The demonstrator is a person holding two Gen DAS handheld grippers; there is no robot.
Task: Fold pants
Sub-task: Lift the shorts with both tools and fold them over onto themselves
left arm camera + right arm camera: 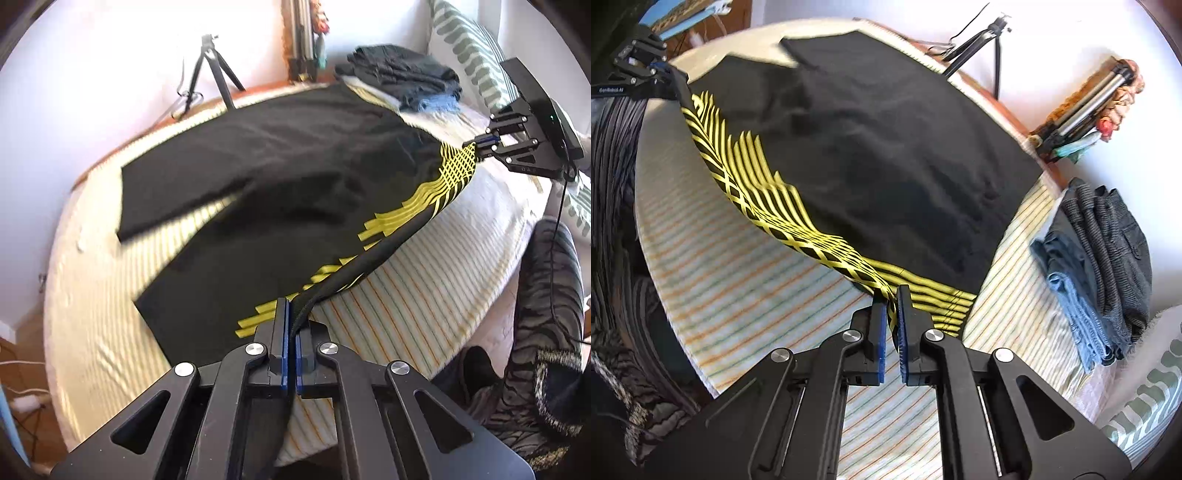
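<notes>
Here the pants (280,166) stretch, edge pinched in both grippers' jaws.

"GenRobot AI" on left tool (670,75)

A home bedroom. A bed with a striped sheet (746,280) fills the field directly ahead of both sets of jaws. A pillow with a green wavy print (469,48) lies at the head of the bed, far right of the left jaws. Folded clothes (1104,266) are stacked to the right of the right jaws. A black tripod (212,70) stands on the wooden floor beyond the bed, against a white wall (110,66).
</notes>
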